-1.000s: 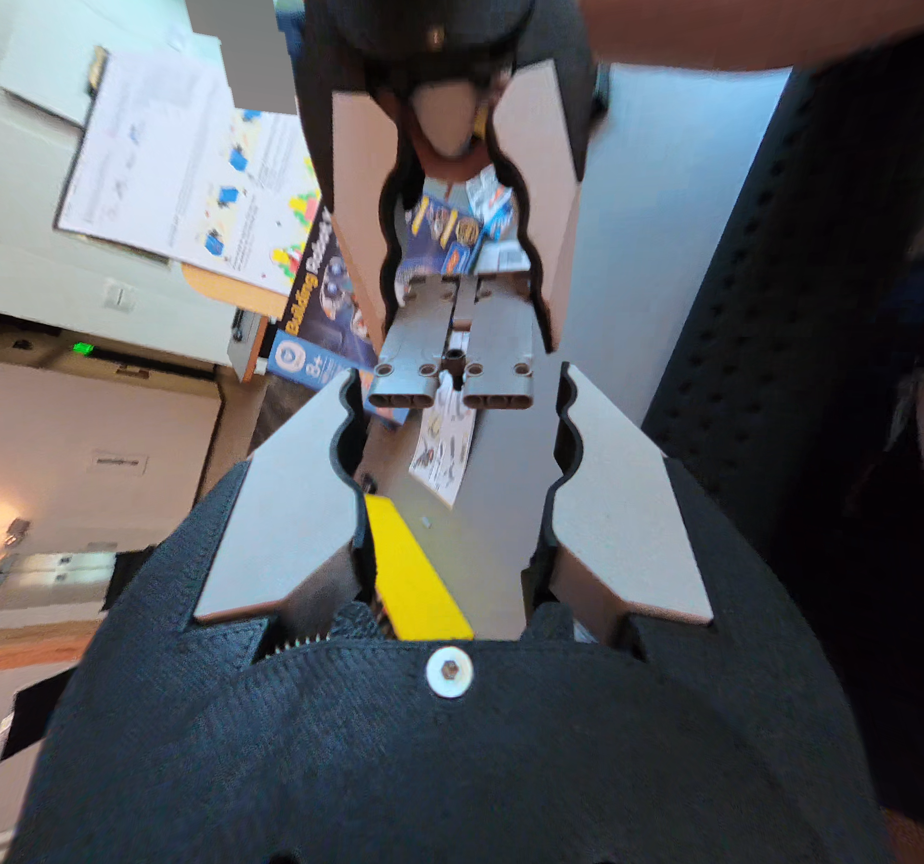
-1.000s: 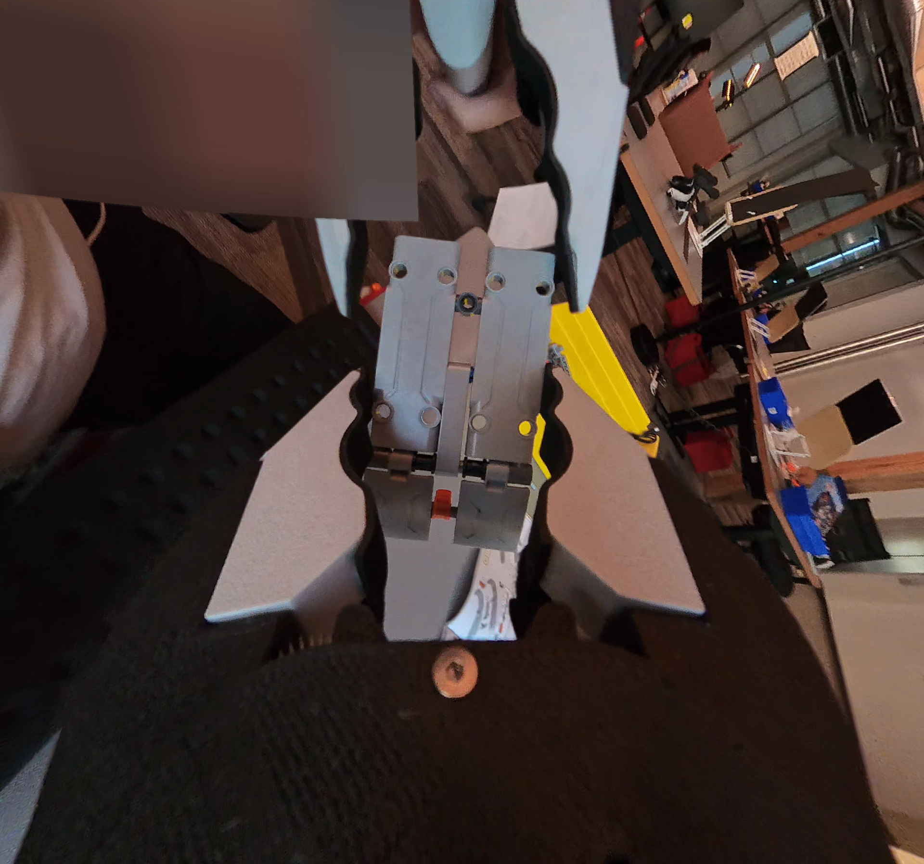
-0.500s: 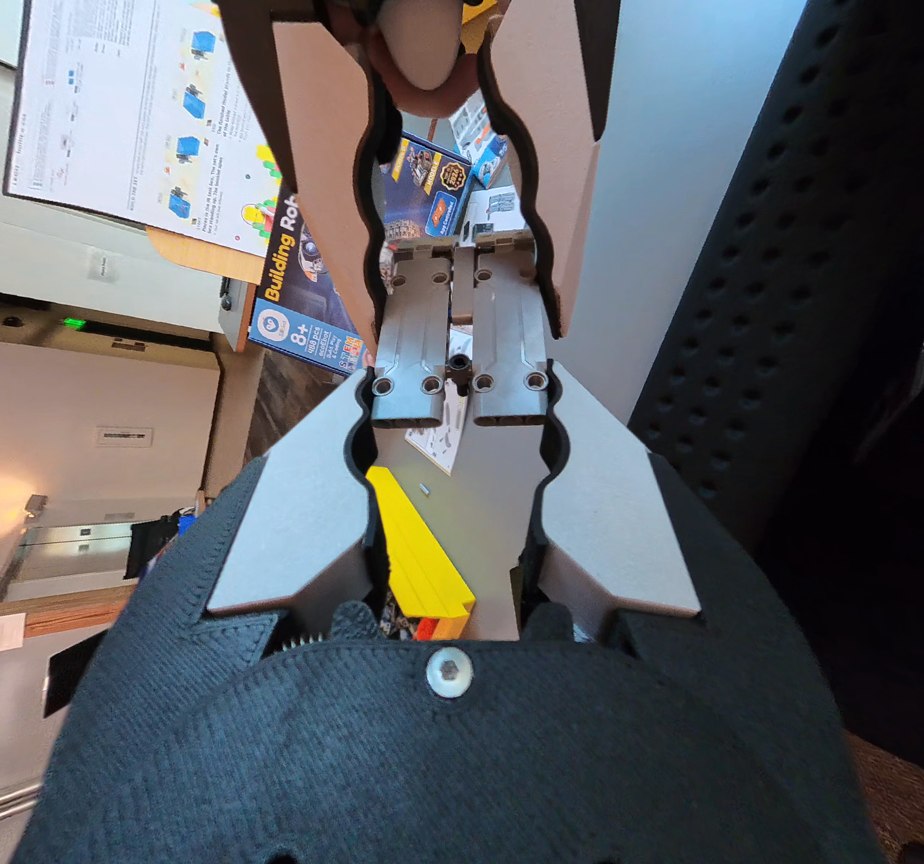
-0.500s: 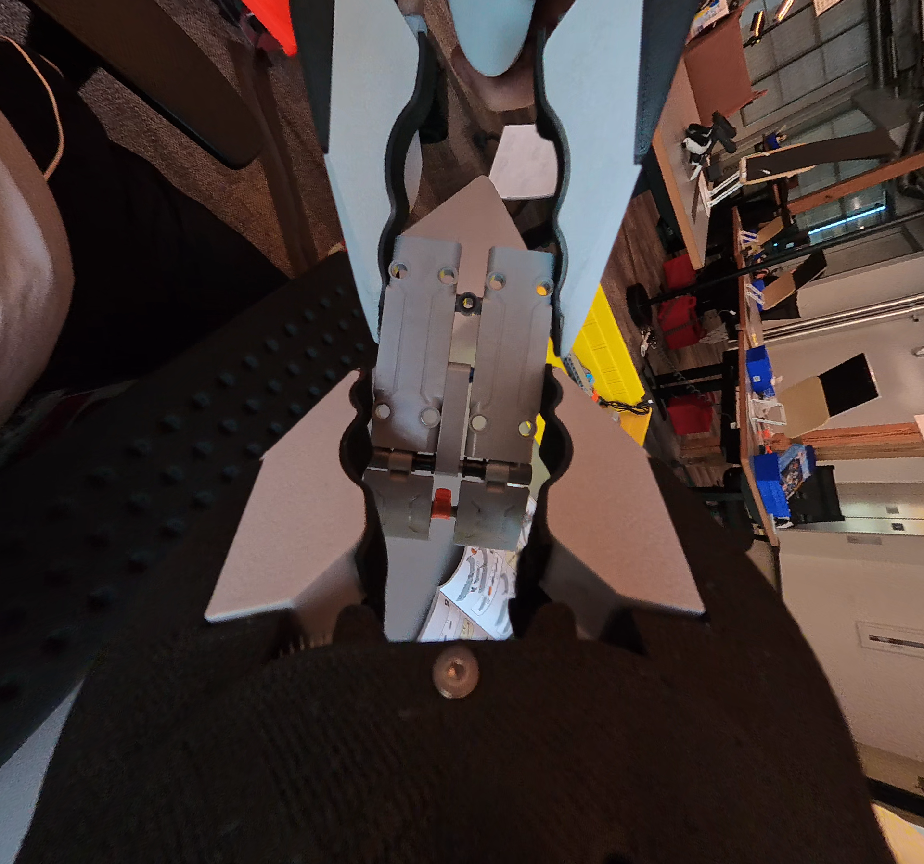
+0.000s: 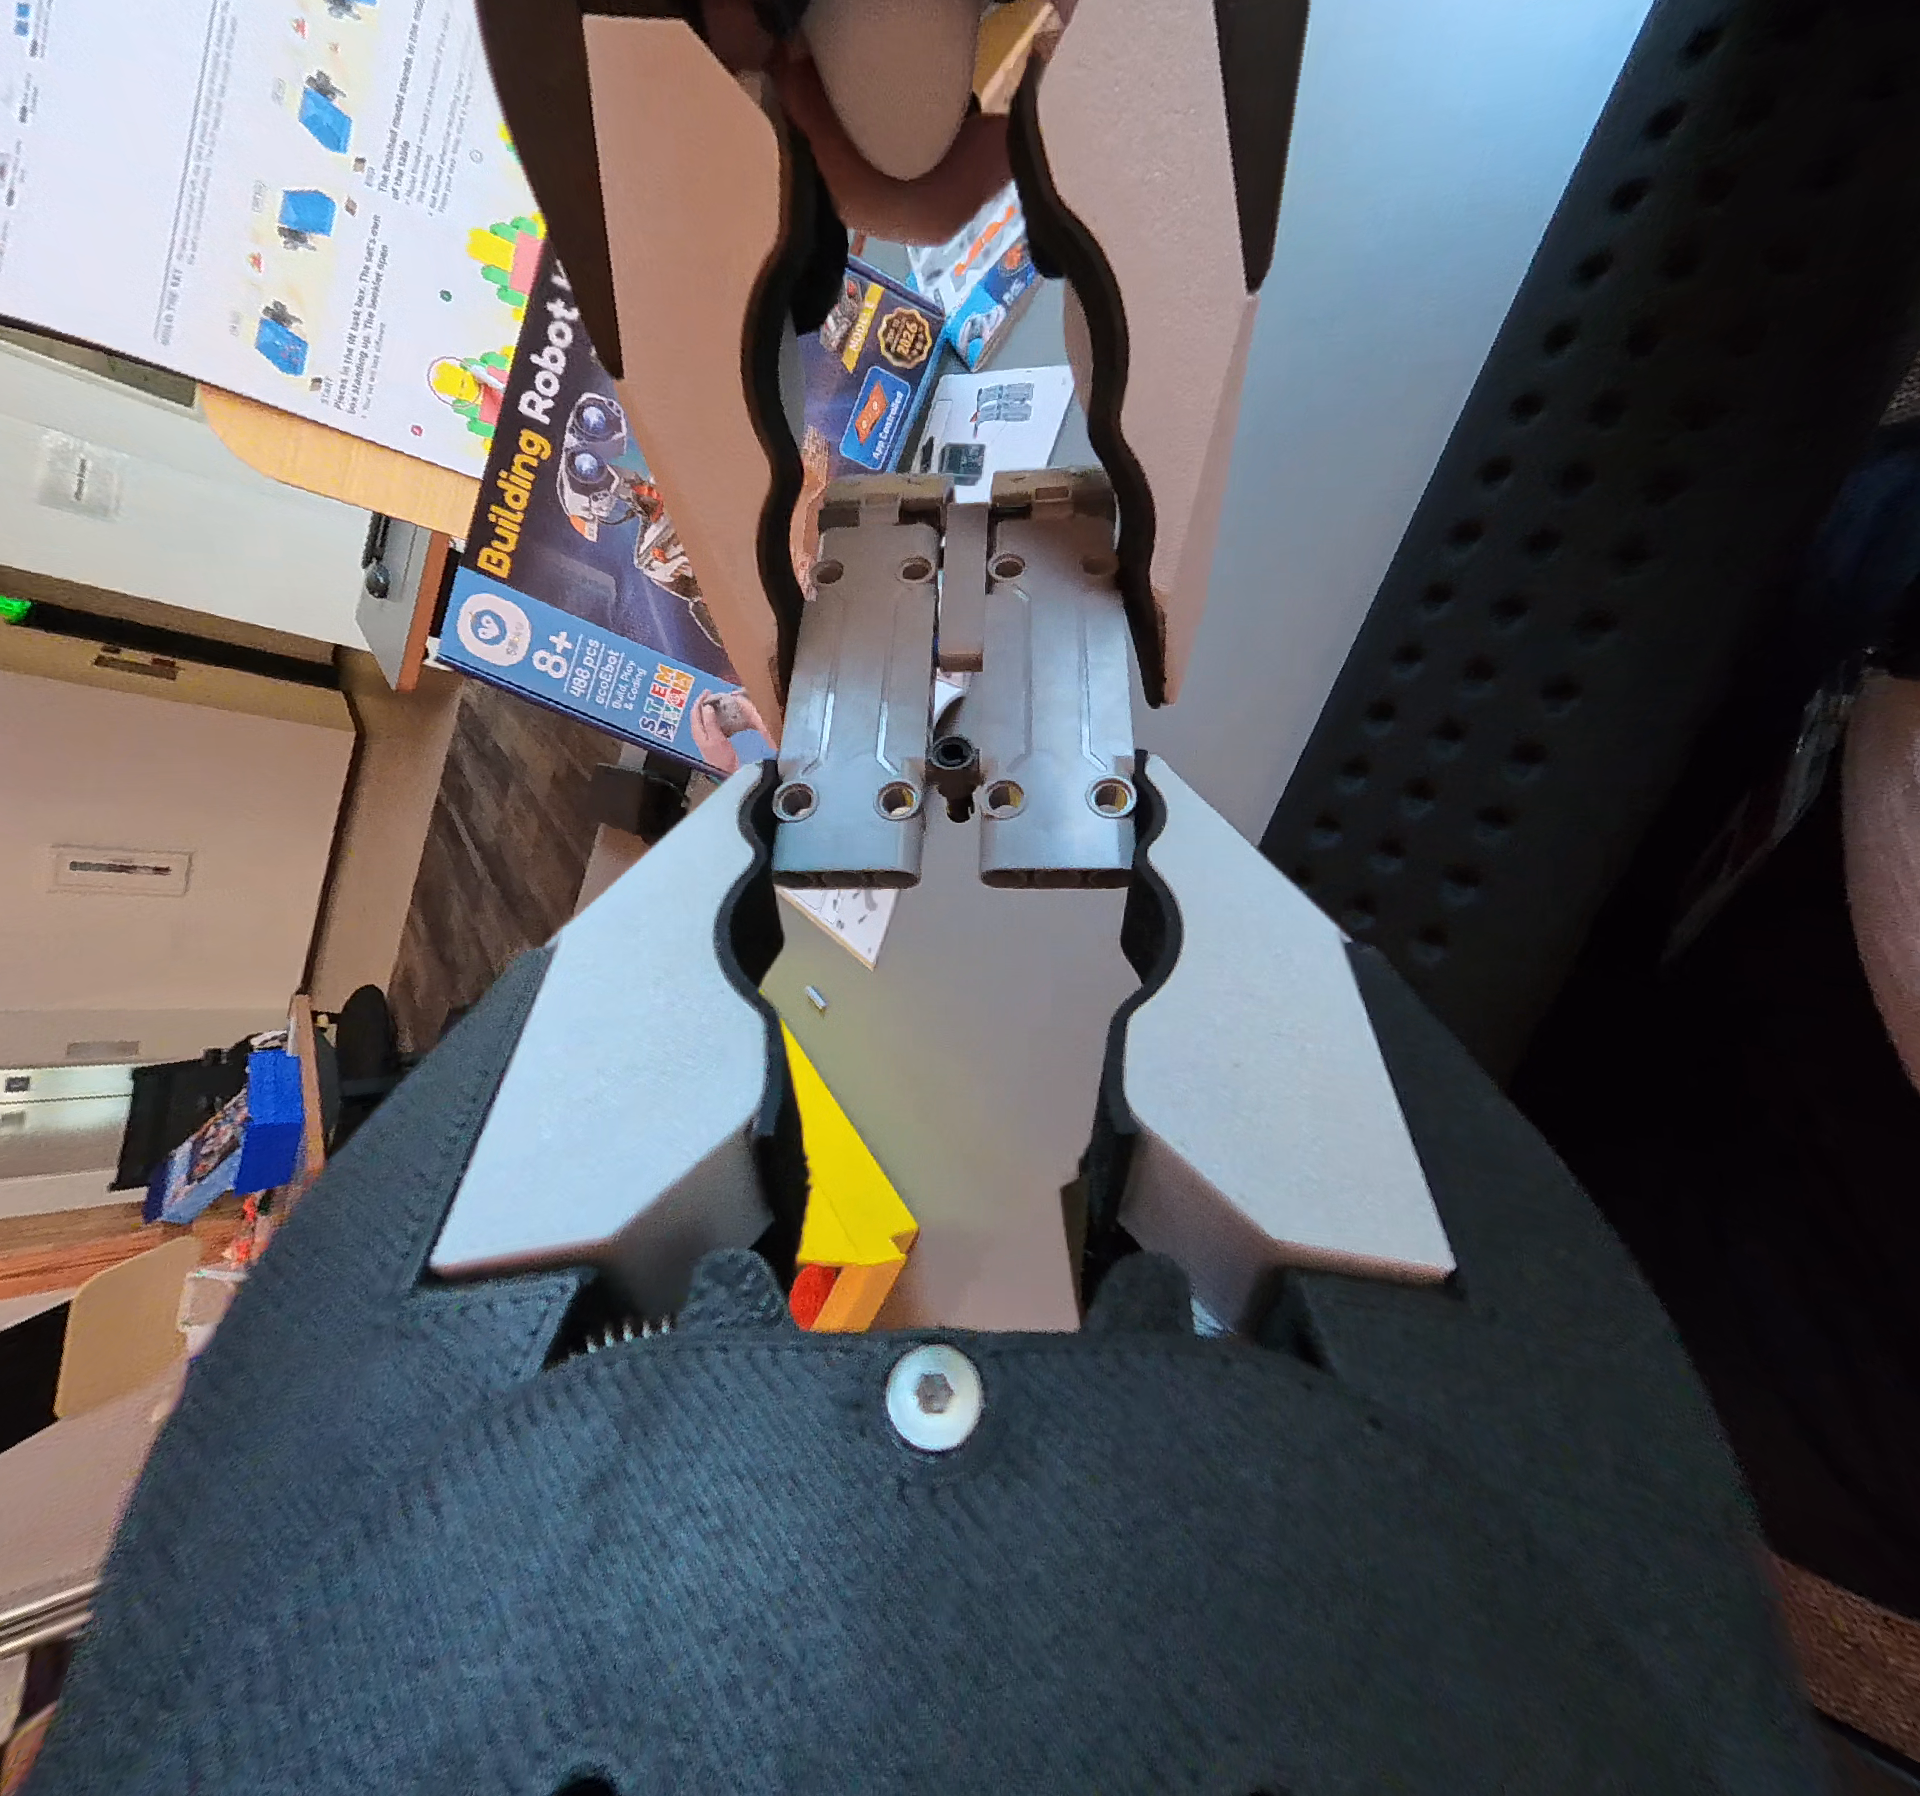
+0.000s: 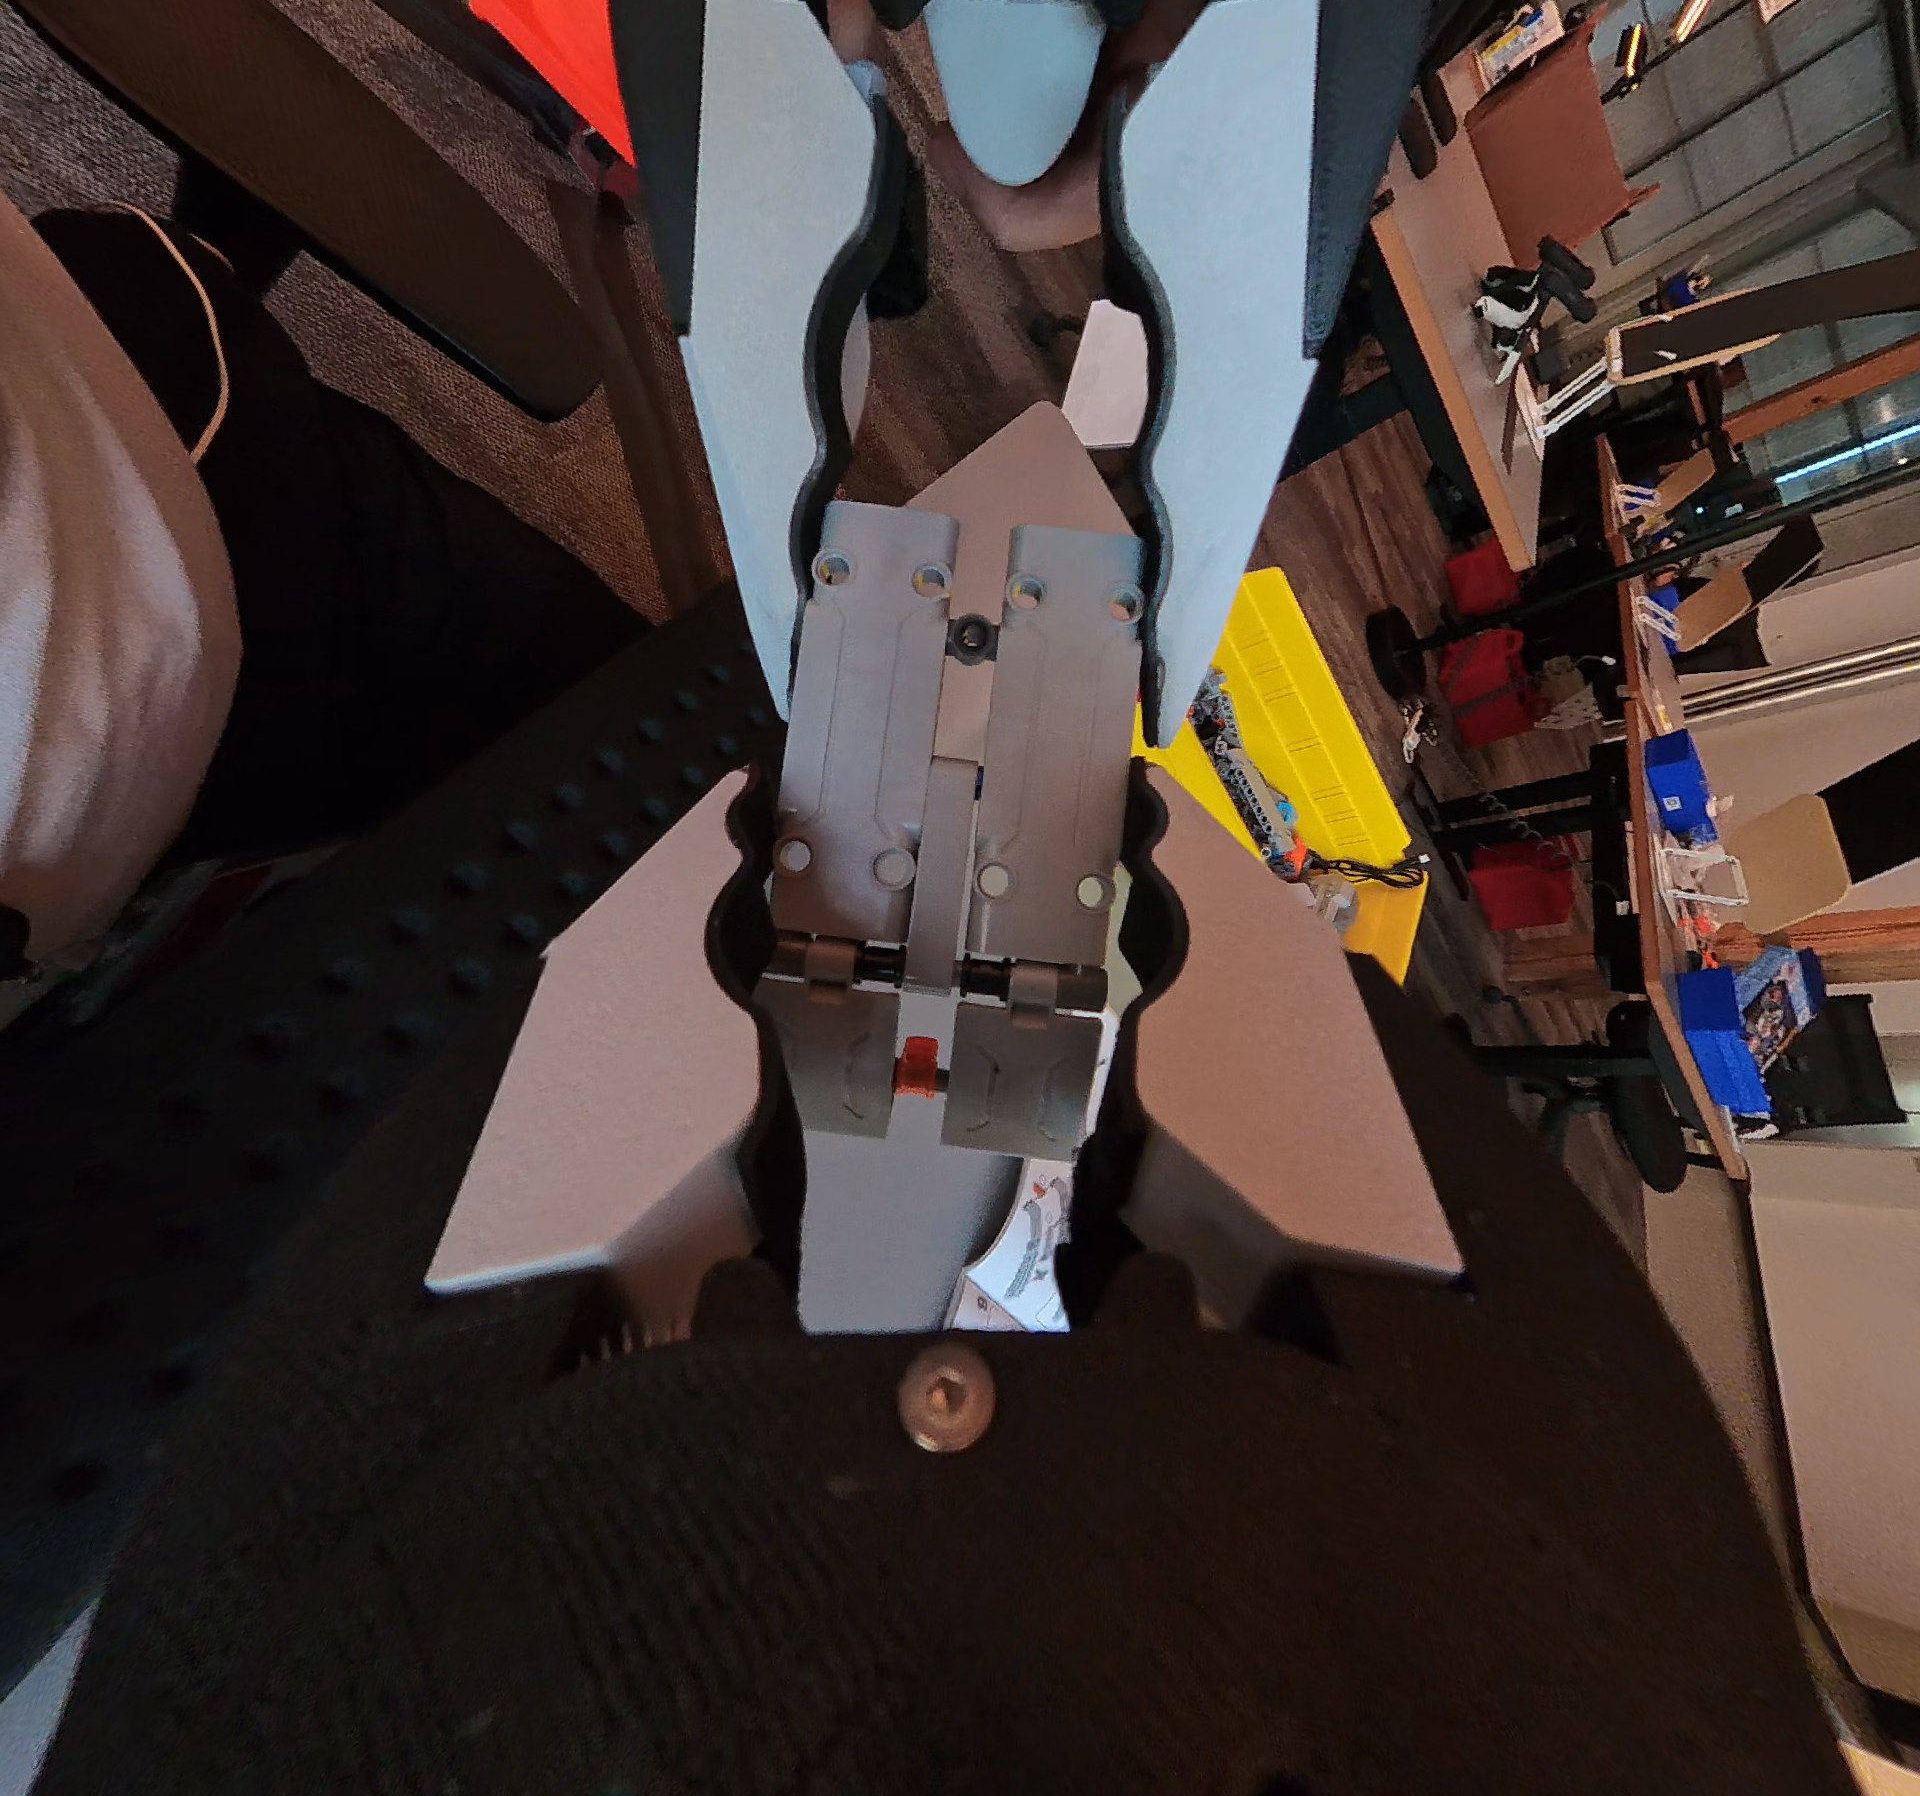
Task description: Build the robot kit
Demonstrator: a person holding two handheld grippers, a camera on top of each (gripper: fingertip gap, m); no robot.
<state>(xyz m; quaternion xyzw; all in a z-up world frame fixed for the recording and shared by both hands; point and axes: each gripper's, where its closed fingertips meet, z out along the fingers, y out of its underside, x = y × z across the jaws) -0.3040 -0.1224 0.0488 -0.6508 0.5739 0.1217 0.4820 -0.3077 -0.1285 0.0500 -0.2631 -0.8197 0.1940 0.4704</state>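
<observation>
My left hand-held gripper [image 5: 951, 837] and right hand-held gripper [image 6: 940, 915] both clamp the grey hinged plastic panel assembly [image 5: 956, 697]; at twelve o'clock, uneven pulling might pop its pins.

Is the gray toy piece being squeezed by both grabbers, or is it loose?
Squeezed. The left gripper pinches one end of the gray piece; the right gripper pinches the other.
</observation>
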